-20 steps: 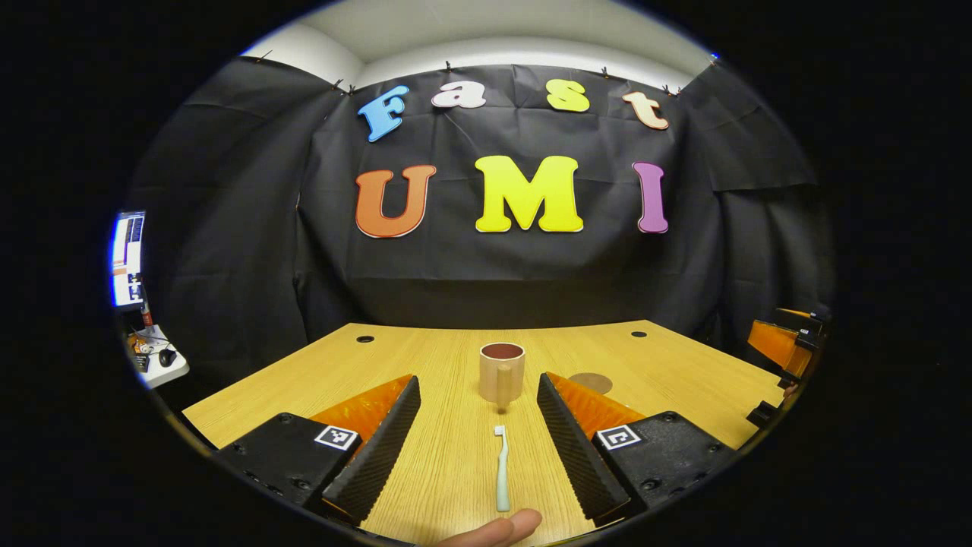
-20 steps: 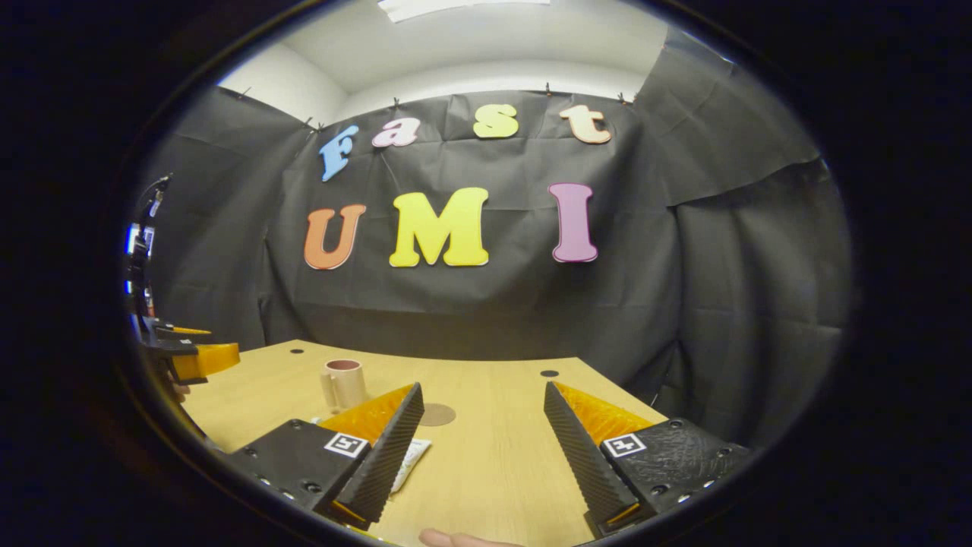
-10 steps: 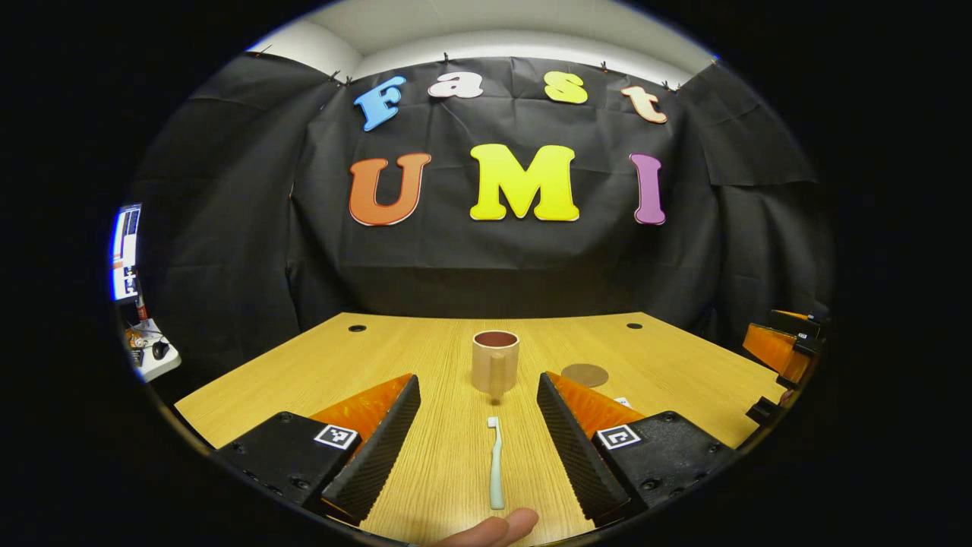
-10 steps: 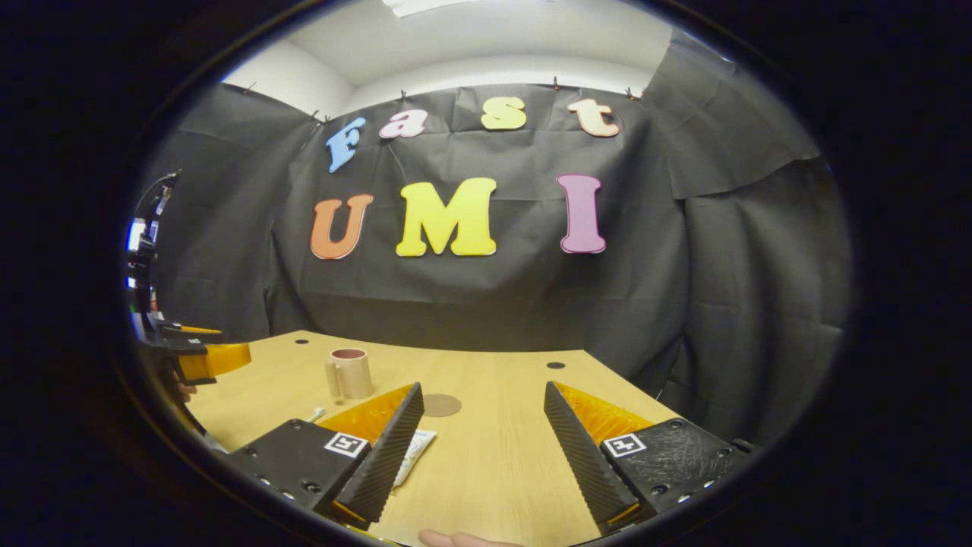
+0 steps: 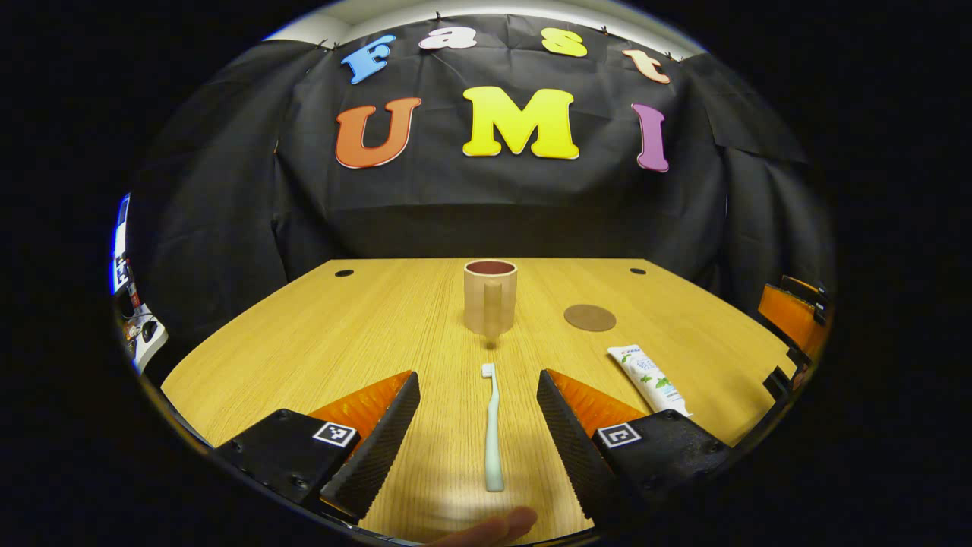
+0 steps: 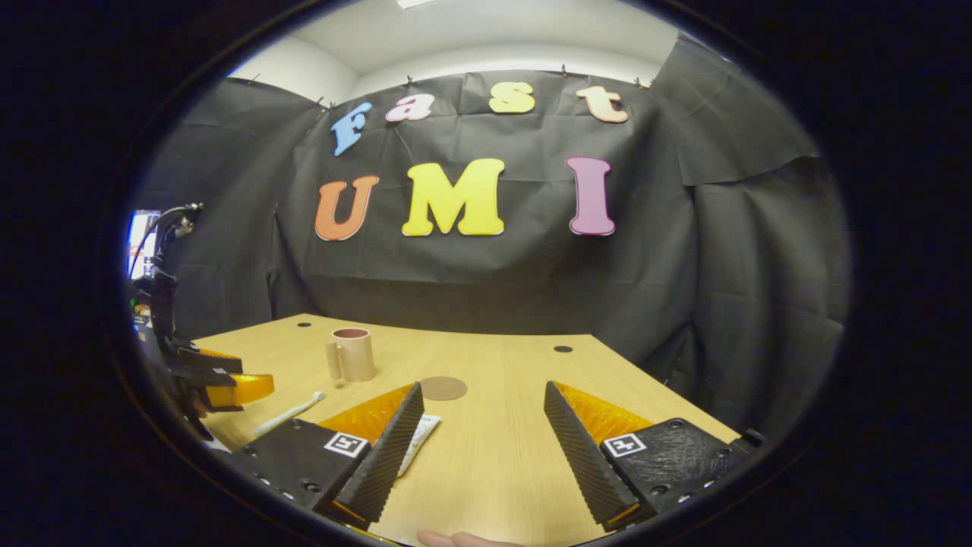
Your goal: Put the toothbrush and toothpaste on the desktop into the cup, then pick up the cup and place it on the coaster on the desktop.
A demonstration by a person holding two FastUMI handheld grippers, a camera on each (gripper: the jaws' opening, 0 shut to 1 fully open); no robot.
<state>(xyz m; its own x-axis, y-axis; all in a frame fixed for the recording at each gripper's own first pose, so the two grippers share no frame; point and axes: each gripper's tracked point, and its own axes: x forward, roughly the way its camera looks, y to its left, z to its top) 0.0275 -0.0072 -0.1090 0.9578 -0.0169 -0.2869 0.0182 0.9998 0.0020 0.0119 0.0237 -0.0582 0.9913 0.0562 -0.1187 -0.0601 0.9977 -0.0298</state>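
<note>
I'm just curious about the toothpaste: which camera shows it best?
The left gripper view: the whole toothpaste lies in the open on the table, right of the toothbrush. In the right gripper view, the toothpaste is half hidden behind a finger of the right gripper.

Even overhead light, sharp focus, strong fisheye bending toward edges.

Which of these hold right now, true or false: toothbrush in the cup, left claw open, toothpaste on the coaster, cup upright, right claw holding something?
1. The toothbrush is in the cup. False: it lies flat on the desktop, between the left claw's open fingers.
2. The left claw is open. True.
3. The toothpaste rests on the coaster. False: it lies on the desktop, apart from the coaster.
4. The cup stands upright. True.
5. The right claw grips something. False: it is open, with nothing between its fingers.
</note>
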